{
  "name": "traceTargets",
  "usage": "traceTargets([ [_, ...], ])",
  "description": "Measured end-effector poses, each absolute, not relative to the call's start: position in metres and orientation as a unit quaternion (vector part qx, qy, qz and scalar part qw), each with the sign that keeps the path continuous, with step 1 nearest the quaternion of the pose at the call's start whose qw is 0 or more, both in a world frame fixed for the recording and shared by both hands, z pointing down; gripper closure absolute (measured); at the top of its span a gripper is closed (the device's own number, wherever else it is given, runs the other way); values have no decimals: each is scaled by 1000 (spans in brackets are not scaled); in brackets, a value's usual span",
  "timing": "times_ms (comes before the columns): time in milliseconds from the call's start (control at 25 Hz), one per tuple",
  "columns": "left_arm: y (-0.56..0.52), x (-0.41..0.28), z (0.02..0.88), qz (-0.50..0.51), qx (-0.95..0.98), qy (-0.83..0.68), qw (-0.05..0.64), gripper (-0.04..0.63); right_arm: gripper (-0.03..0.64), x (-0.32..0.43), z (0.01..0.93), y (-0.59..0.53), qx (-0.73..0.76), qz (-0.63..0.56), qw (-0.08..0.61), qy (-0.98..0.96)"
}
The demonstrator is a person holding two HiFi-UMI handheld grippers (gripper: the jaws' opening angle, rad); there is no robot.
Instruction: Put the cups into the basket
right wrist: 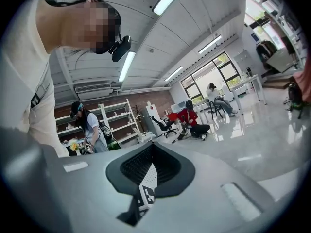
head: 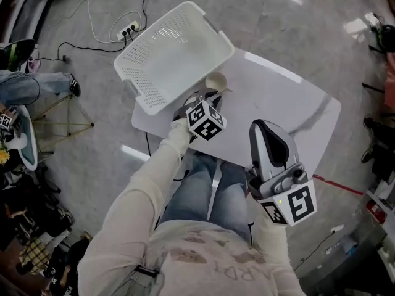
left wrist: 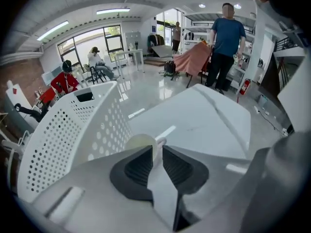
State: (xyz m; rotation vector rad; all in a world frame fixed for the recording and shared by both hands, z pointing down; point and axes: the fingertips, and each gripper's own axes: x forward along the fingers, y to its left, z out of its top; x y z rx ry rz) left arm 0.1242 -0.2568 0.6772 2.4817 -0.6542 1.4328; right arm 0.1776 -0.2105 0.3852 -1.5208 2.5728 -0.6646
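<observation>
A cream cup (head: 216, 81) stands on the white table (head: 278, 97) right beside the white perforated basket (head: 133, 82), which is empty and overhangs the table's far-left corner. My left gripper (head: 208, 96) reaches it from the near side. In the left gripper view its jaws (left wrist: 156, 152) are shut on the handle of the cup (left wrist: 137, 142), with the basket's wall (left wrist: 68, 130) just left of it. My right gripper (head: 264, 127) is held up near my body, off the table's front edge. In the right gripper view it (right wrist: 153, 148) is shut and holds nothing.
A power strip with cables (head: 126, 29) lies on the floor behind the basket. A seated person's legs (head: 34, 84) and a stool show at the left. A person in a blue shirt (left wrist: 226, 38) stands beyond the table (left wrist: 209, 115).
</observation>
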Motion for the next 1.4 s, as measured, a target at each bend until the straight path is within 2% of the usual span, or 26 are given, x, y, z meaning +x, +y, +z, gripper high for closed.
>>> traceTargets([
  [280, -262, 126, 732, 550, 809, -196, 62, 528, 591, 185, 421, -204, -504, -234, 40, 831],
  [760, -264, 133, 763, 627, 767, -138, -11, 535, 591, 184, 441, -189, -502, -244, 40, 829],
  [880, -259, 139, 765, 631, 767, -121, 18, 566, 591, 187, 442, -186, -504, -244, 40, 828],
  [1120, -246, 142, 756, 616, 778, -111, 57, 569, 591, 197, 439, -182, -507, -242, 45, 826],
  [1400, -227, 157, 677, 539, 829, -127, 80, 569, 591, 205, 420, -182, -504, -230, 45, 832],
])
